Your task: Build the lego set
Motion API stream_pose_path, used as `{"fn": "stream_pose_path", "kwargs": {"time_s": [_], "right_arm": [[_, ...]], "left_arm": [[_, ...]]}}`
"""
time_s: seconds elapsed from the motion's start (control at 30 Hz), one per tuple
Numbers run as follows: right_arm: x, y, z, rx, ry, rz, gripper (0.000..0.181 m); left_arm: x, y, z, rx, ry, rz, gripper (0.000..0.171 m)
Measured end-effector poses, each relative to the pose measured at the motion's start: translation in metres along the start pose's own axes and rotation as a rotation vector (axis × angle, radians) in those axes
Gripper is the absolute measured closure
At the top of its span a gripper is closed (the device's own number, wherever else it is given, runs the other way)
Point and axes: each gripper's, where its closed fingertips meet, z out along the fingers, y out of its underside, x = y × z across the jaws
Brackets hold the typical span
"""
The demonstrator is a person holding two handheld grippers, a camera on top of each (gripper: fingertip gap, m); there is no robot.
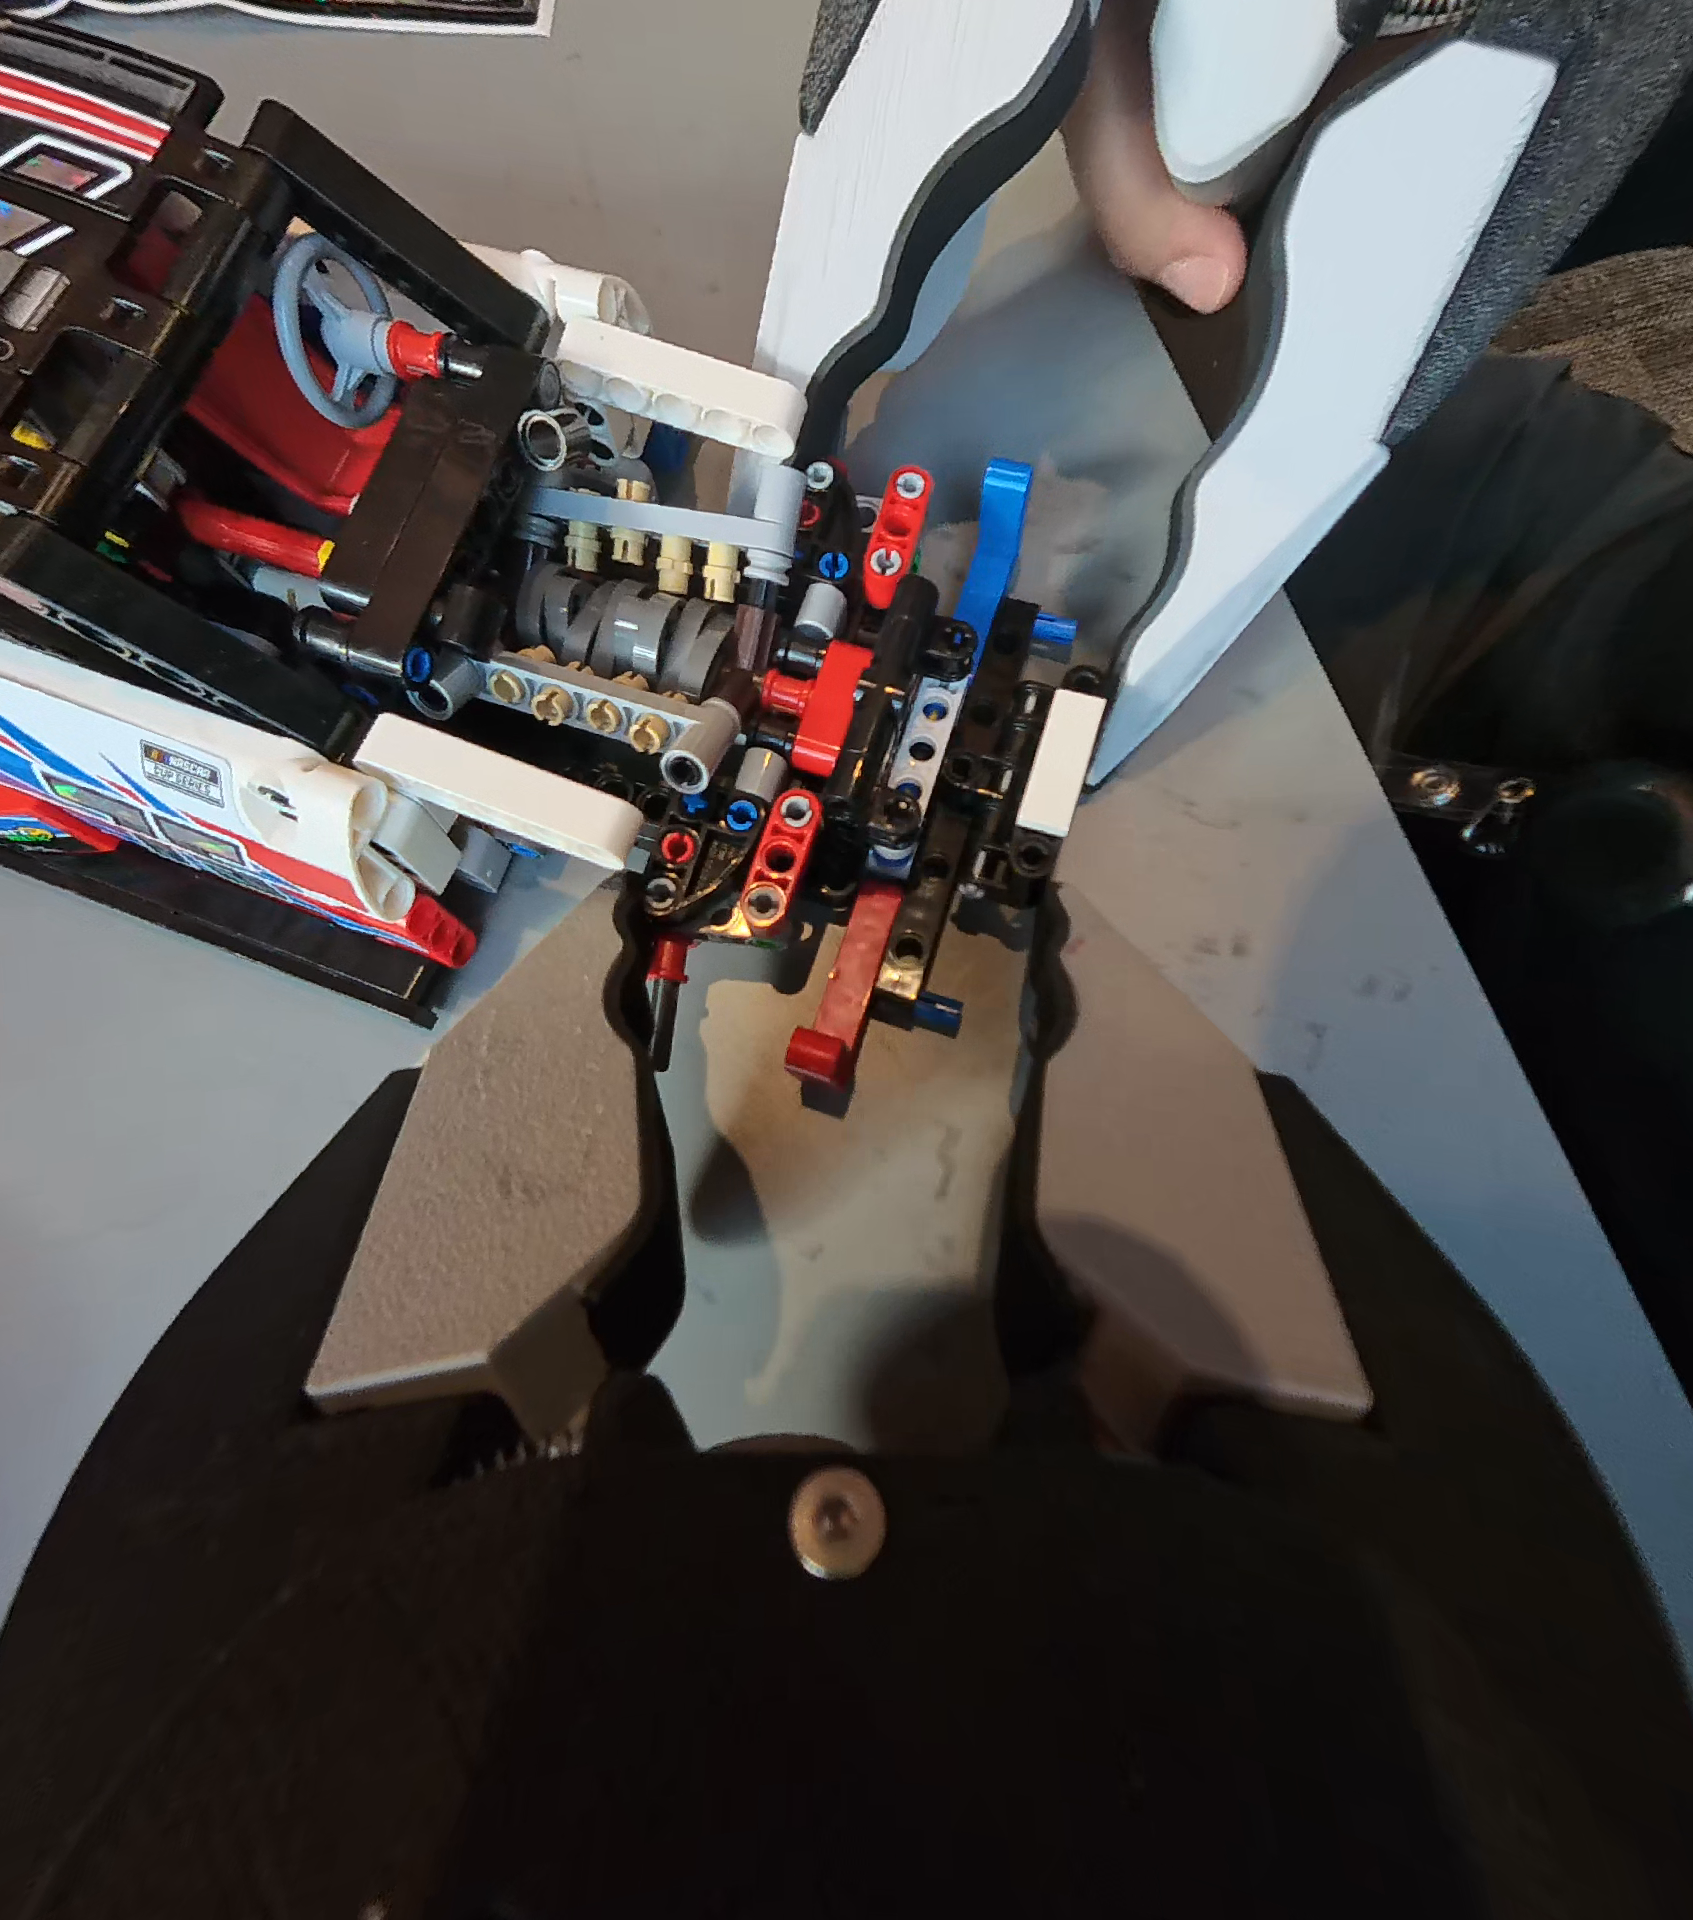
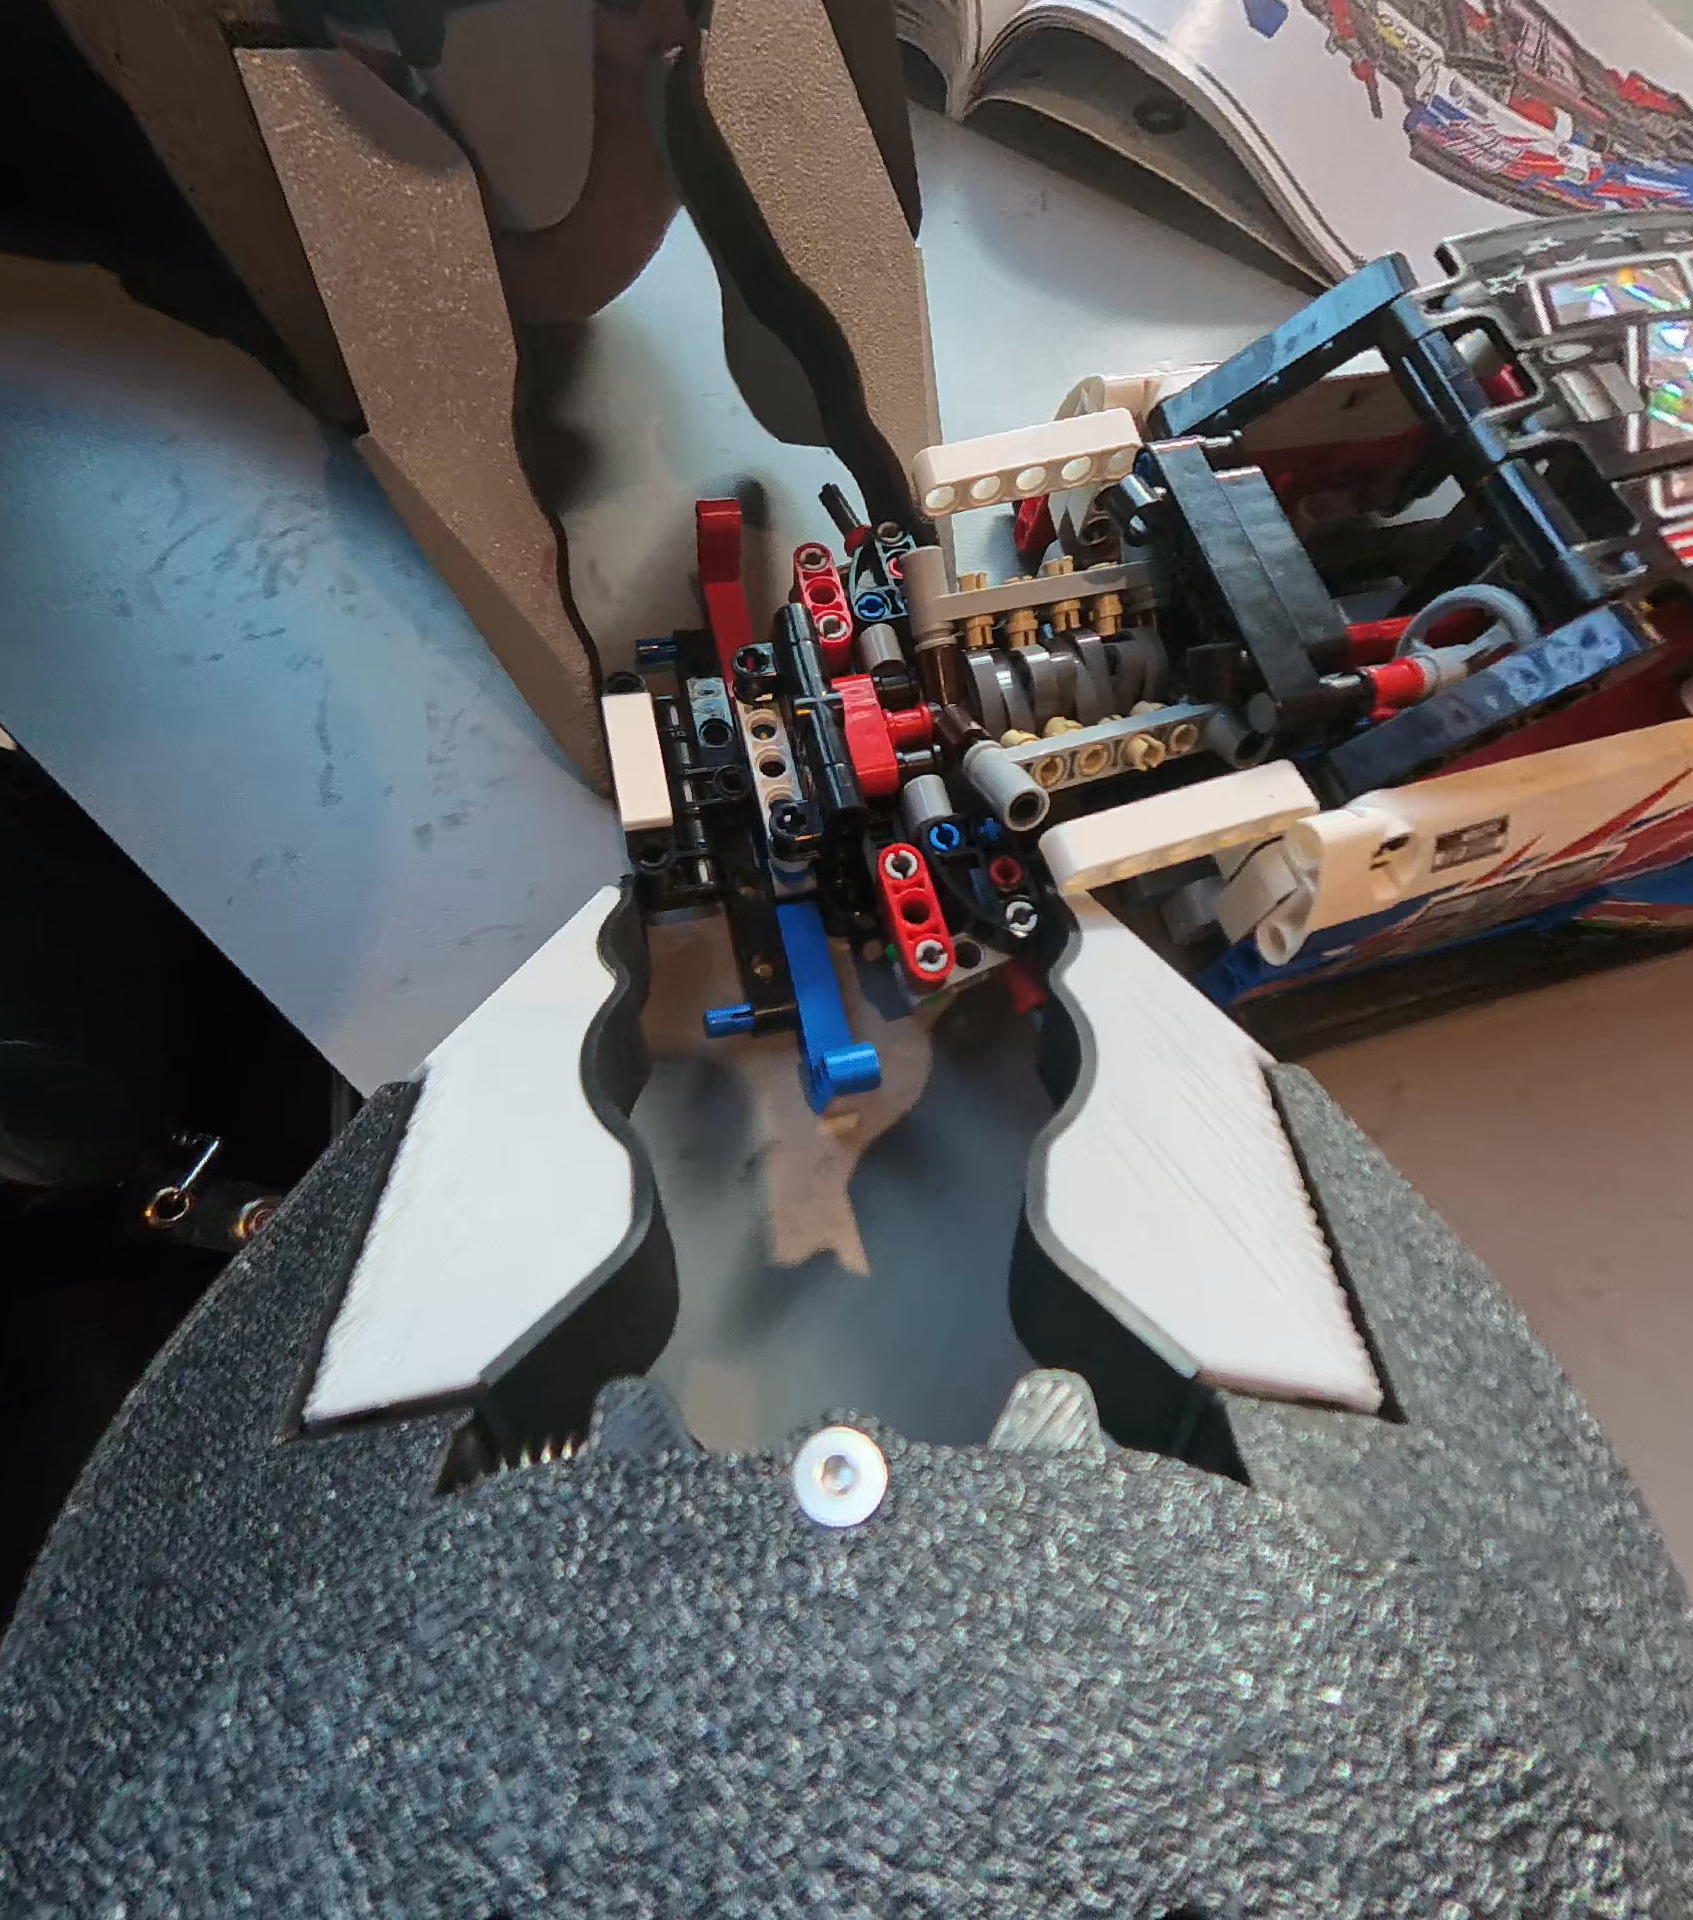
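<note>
Two tongs (image 1: 837,914) (image 2: 847,914) straddle lego car (image 1: 406,582).

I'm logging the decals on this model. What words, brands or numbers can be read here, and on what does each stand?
I don't copy out writing, so here is only where it stands.
Small grey sticker on the lego car's white side panel: bears lettering.
Roof stickers: patterns and shiny patches, no words legible.
Instruction booklet: a printed picture of the car, no text readable.
Printed sheet at the top edge: cut off, unreadable.
</note>
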Motion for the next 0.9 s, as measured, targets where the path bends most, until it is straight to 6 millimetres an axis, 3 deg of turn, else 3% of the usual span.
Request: {"fn": "stream_pose_path", "kwargs": {"time_s": [0.17, 0.23, 0.43, 0.7, 0.77, 0.9], "right_arm": [[0.002, 0.000, 0.000, 0.007, 0.000, 0.003, 0.106], [0.005, 0.000, -0.002, 0.010, 0.021, -0.002, 0.102], [0.006, 0.004, -0.020, 0.015, 0.071, -0.022, 0.088], [0.018, 0.024, -0.057, 0.024, 0.047, 0.026, 0.101], [0.013, 0.027, -0.058, 0.026, -0.013, 0.035, 0.112], [0.007, 0.035, -0.051, 0.001, -0.073, 0.030, 0.111]], "left_arm": [[-0.001, -0.001, 0.000, -0.001, -0.005, 0.016, 0.099], [-0.001, -0.003, -0.001, 0.011, -0.012, 0.016, 0.086], [-0.004, -0.004, -0.027, 0.040, -0.103, -0.012, 0.081], [0.013, 0.031, -0.057, 0.025, -0.205, -0.249, 0.088], [0.019, 0.040, -0.060, 0.019, -0.234, -0.289, 0.089], [0.028, 0.053, -0.063, 0.009, -0.309, -0.320, 0.092]]}}
